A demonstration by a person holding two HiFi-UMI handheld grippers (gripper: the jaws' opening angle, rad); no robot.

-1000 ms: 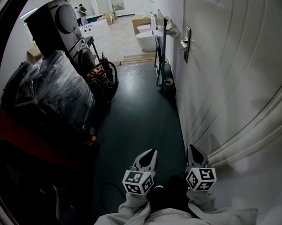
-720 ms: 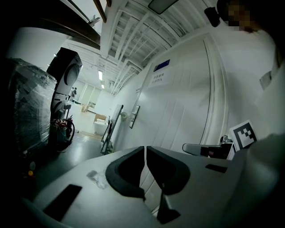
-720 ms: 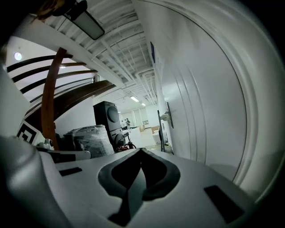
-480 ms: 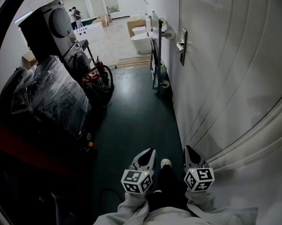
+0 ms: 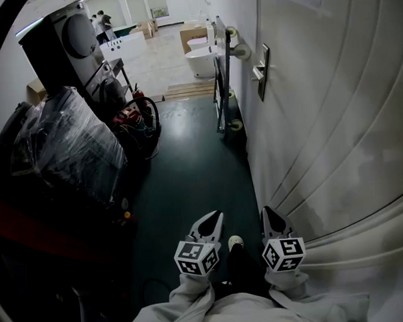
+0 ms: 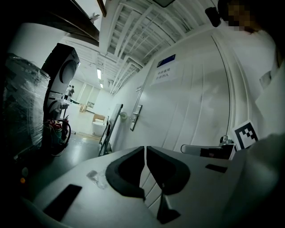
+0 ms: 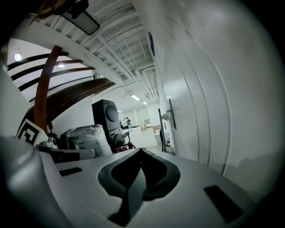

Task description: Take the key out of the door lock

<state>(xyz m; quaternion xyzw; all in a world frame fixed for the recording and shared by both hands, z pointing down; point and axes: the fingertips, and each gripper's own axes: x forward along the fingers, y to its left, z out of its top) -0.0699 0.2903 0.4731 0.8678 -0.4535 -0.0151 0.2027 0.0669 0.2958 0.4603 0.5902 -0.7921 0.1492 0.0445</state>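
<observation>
- The left gripper (image 6: 145,151) has its jaws pressed together with nothing between them. It is held low and points along the dark floor (image 5: 188,171).
- The right gripper (image 7: 141,153) is also closed and empty, just beside the white door (image 5: 333,118).
- Each gripper's marker cube (image 5: 196,258) bears black-and-white square patterns and no readable words.
- A shoe (image 5: 236,242) shows between the two grippers.
- The lock plate (image 5: 263,71) with its lever handle sits on the door well ahead of both grippers. The key is too small to make out there.
- A sign (image 6: 164,72) on the door has a blue strip above two lines of print, which are too small to read.
- On the left stand a film-wrapped stack (image 5: 67,146) and dark stacked machines (image 5: 66,43).
</observation>
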